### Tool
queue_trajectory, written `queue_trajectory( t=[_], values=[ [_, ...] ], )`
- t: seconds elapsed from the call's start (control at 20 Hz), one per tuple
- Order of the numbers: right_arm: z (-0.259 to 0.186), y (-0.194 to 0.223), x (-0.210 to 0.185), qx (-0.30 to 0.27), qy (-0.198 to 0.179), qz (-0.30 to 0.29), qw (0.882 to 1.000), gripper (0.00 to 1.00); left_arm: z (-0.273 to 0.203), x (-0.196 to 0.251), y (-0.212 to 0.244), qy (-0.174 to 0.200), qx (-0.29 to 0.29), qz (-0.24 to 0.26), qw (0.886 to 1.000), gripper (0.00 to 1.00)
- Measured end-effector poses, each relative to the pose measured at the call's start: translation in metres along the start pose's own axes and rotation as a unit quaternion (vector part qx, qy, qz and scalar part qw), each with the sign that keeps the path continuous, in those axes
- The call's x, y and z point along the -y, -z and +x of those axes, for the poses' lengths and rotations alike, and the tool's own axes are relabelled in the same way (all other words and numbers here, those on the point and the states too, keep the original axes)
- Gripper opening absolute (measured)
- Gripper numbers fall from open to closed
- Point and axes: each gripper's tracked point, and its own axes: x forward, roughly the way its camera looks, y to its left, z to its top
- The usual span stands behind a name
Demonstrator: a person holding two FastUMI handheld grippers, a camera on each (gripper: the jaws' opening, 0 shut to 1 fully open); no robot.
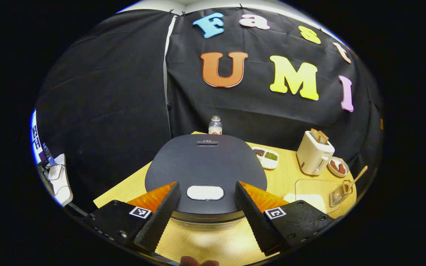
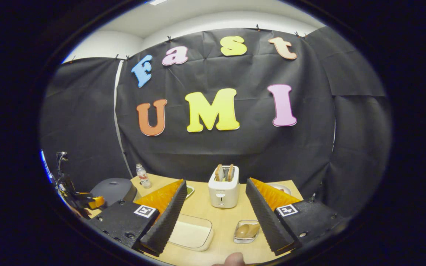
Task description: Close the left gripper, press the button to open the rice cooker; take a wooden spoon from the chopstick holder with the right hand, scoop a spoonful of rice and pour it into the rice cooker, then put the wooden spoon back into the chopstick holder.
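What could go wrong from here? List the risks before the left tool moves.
1. The left tool is open, its fingers straddling the pale oval button on the closed dark grey rice cooker. Pushed down like this, it would likely miss the button; shut it first.
2. The lid looks set to swing up toward the small clear bottle behind the cooker and may knock it.
3. The white toaster holding bread stands ahead of the right tool; a hasty reach could bump it.

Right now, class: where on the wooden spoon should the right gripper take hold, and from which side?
Grip the bare handle of the wooden spoon near its raised end, coming from above. The handle slants up and out of the chopstick holder, leaving that end free, while the bowl end sits down inside the holder. The right gripper is open, probably wide enough for the thin handle.
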Motion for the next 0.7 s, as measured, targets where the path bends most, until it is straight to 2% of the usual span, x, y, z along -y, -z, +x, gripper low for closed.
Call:
queue_trajectory(
  t=[0.2,0.3,0.35,0.4,0.7],
  values=[
    [-0.040,-0.033,-0.009,0.044,0.026,-0.012,0.999,1.00,-0.042,0.018,-0.039,0.041,0.058,0.025,0.997,0.95],
    [-0.069,-0.041,-0.017,0.056,0.043,-0.017,0.997,0.96,-0.073,0.031,-0.062,0.068,0.084,0.028,0.994,0.95],
    [-0.085,-0.050,-0.022,0.068,0.050,-0.017,0.996,1.00,-0.092,0.039,-0.073,0.085,0.100,0.026,0.991,0.95],
    [-0.102,-0.058,-0.028,0.083,0.055,-0.021,0.995,0.97,-0.109,0.045,-0.083,0.100,0.115,0.027,0.988,0.95],
    [-0.181,-0.064,-0.042,0.105,0.102,-0.028,0.989,1.00,-0.202,0.077,-0.107,0.173,0.162,0.029,0.971,0.95]
  ],
)
